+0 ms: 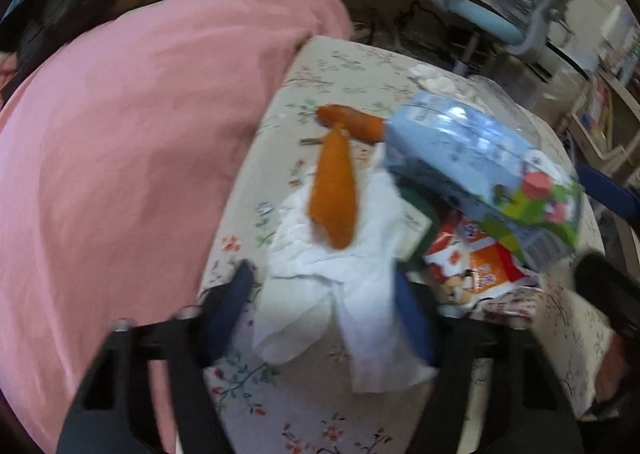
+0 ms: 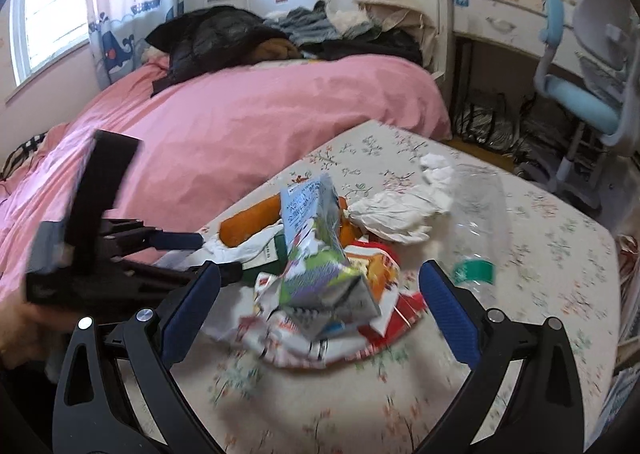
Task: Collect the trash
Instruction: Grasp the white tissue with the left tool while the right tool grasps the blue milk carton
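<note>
On floral table [image 2: 520,238]: carton [image 2: 320,254] atop wrappers [image 2: 352,334] | tools gaping (both)

Left claw [image 1: 324,318]: jaws standing parted, blue pads [image 1: 230,310] flanking a gap, angling down and forward.
Right claw [image 2: 320,306]: jaws spreading wide, gripping nothing, pads [image 2: 448,312] well apart.
Left claw [image 2: 200,250], right wrist view: reaching in from the left side, low.
</note>
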`<state>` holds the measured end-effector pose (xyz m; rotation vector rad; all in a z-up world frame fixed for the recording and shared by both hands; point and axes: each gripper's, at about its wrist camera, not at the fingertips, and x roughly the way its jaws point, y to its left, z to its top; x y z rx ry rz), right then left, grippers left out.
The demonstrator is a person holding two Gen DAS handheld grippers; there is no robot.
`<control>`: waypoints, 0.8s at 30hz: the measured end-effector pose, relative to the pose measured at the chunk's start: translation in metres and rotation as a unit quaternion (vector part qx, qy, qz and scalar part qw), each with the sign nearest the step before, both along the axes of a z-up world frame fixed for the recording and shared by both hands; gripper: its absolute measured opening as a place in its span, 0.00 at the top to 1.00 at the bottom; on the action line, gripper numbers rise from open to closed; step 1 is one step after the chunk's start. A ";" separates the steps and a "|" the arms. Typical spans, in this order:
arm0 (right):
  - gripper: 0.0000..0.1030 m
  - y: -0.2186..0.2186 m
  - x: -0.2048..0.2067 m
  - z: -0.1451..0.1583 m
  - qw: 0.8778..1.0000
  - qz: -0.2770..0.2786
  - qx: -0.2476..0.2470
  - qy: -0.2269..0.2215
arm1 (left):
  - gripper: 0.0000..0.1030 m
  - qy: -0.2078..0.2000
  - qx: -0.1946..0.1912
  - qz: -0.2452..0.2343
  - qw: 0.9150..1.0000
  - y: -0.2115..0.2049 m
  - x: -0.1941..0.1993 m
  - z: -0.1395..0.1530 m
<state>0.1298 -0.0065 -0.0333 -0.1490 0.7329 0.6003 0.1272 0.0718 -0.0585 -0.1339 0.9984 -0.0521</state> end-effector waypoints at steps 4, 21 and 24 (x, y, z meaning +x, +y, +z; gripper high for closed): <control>0.38 0.007 0.020 -0.015 1.000 0.007 -0.004 0.023 | 0.84 0.005 -0.029 -0.016 0.999 -0.001 -0.001 0.005; 0.58 -0.083 -0.018 0.035 0.988 -0.025 0.147 0.051 | 0.94 -0.073 -0.185 -0.028 0.980 0.020 -0.059 0.059; 0.58 -0.090 -0.038 0.033 0.991 -0.024 0.115 0.057 | 0.94 -0.076 -0.179 -0.042 0.980 0.012 -0.075 0.062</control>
